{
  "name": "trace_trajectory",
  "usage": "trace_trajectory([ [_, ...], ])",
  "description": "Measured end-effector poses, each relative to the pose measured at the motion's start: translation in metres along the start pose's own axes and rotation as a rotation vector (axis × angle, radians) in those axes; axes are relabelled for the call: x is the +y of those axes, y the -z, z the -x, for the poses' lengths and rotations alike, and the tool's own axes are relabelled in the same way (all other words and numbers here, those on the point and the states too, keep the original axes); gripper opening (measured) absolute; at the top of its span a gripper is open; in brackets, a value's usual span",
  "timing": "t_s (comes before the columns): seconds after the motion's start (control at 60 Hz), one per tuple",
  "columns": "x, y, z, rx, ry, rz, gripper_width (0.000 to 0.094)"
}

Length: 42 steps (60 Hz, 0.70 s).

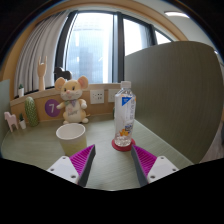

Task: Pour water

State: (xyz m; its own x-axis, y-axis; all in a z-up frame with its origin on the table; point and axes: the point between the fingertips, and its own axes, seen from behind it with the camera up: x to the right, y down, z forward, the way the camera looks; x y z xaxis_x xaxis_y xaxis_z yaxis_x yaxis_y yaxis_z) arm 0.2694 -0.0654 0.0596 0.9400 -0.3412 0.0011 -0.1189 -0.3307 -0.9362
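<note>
Bottle (124, 108) beyond spread fingers (113, 160), cup (71, 138) near, contents unclear

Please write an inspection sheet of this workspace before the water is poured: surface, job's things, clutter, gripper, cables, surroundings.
Surface: pale green table, bare just ahead of the fingers.
Job's things: clear water bottle upright, with label and cap on; cream cup upright to its left, apart from it. A small red item lies at the bottle's foot; what it is cannot be told.
Clutter: plush mouse sitting behind the cup; small figures and a purple round item further left.
Gripper: gripper open, holding nothing; bottle and cup stand beyond the fingers.
Cables: nothing seen.
Surroundings: window with curtain behind; grey-green partition panel on the right.
</note>
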Motion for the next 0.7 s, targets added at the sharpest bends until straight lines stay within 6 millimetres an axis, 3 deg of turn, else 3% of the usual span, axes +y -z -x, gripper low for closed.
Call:
trace_trajectory([
  [0.15,-0.005,0.064,0.059,-0.096,0.008,-0.014,0.0724],
  [0.383,-0.033,0.149,0.147,-0.239,-0.005,-0.059,0.0722],
  [0.567,-0.037,0.2,0.193,-0.303,0.042,-0.095,0.0721],
  [0.7,-0.032,0.224,0.214,-0.317,0.088,-0.104,0.0724],
])
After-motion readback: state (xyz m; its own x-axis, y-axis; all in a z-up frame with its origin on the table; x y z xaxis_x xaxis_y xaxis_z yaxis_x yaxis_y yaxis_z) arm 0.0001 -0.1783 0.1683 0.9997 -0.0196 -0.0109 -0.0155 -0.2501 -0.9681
